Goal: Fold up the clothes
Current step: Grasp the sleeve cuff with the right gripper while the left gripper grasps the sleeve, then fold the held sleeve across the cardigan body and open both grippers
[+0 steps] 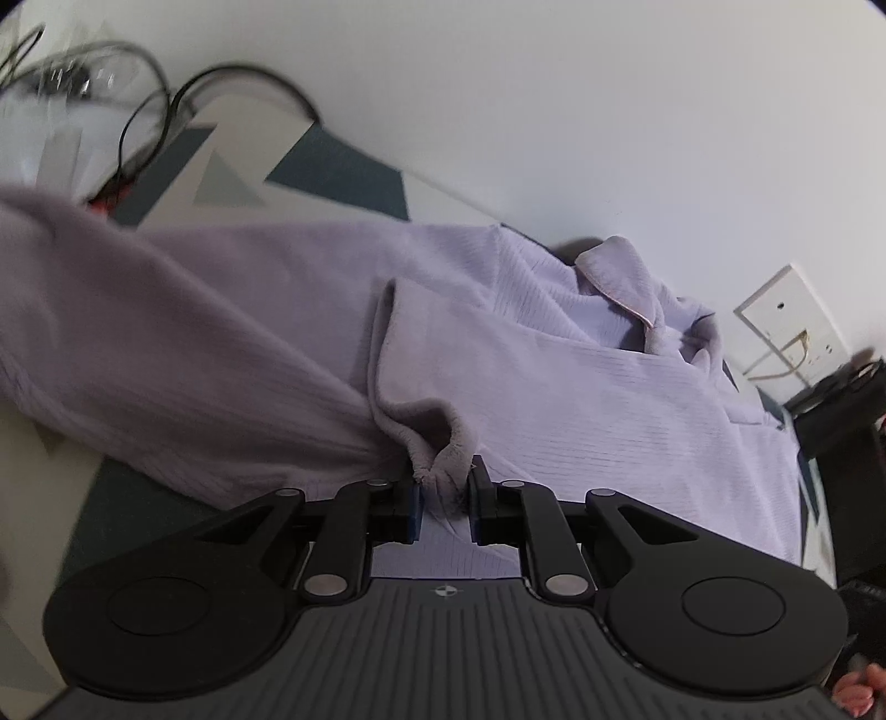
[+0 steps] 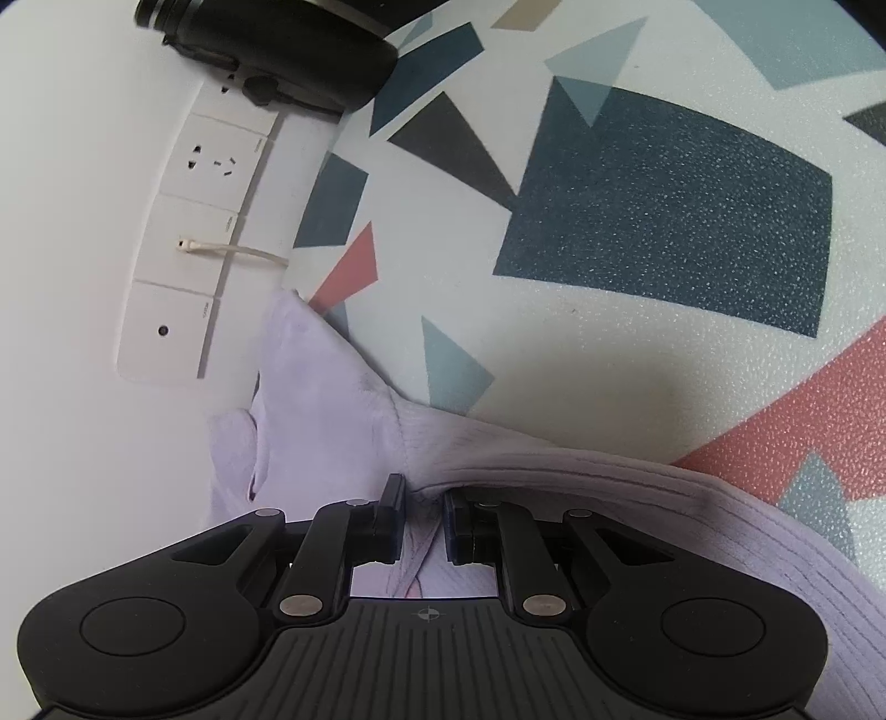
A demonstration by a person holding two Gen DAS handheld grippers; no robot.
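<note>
A lilac ribbed garment (image 1: 581,387) lies spread on a patterned mat (image 1: 332,171), its collar toward the wall. My left gripper (image 1: 446,487) is shut on a bunched fold of the garment's edge, with a sleeve or side panel (image 1: 166,343) stretching off to the left. In the right wrist view the same lilac garment (image 2: 332,421) runs under my right gripper (image 2: 423,520), which is shut on a pinch of its fabric near the wall. The cloth trails away to the lower right (image 2: 775,531).
The mat (image 2: 664,221) has a geometric pattern in dark blue, grey, teal and coral. A white wall carries a socket panel (image 2: 188,249) with a beige cable; a black device (image 2: 277,50) is plugged above it. Black cables (image 1: 155,105) lie at the far left corner.
</note>
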